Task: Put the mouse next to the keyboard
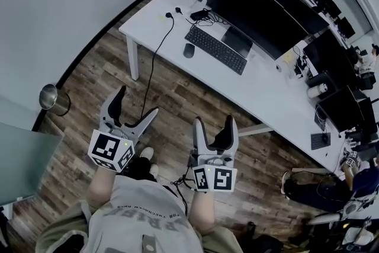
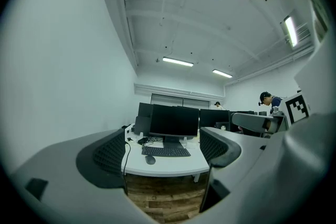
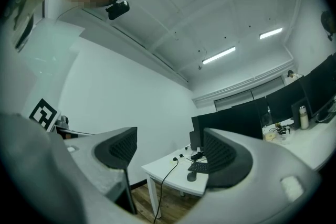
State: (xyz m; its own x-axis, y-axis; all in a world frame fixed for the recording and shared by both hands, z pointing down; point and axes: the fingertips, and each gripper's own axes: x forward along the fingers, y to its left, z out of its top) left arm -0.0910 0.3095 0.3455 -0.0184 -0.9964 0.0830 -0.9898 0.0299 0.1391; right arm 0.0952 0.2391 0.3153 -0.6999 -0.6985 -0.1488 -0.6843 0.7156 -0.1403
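A dark mouse (image 1: 189,50) lies on the white desk (image 1: 266,89), just left of the black keyboard (image 1: 215,49) and near the desk's front edge. The left gripper view shows the mouse (image 2: 150,160) in front of the keyboard (image 2: 165,152); the right gripper view shows the mouse (image 3: 191,177) beside the keyboard (image 3: 198,167). My left gripper (image 1: 137,104) and right gripper (image 1: 213,125) are both open and empty. They hang over the wood floor, well short of the desk, and point toward it.
Black monitors (image 1: 260,15) stand behind the keyboard. A black cable (image 1: 153,62) drops from the desk's left end to the floor. A metal bin (image 1: 50,98) stands at the left wall. Further desks with monitors and seated people (image 1: 314,189) are at the right.
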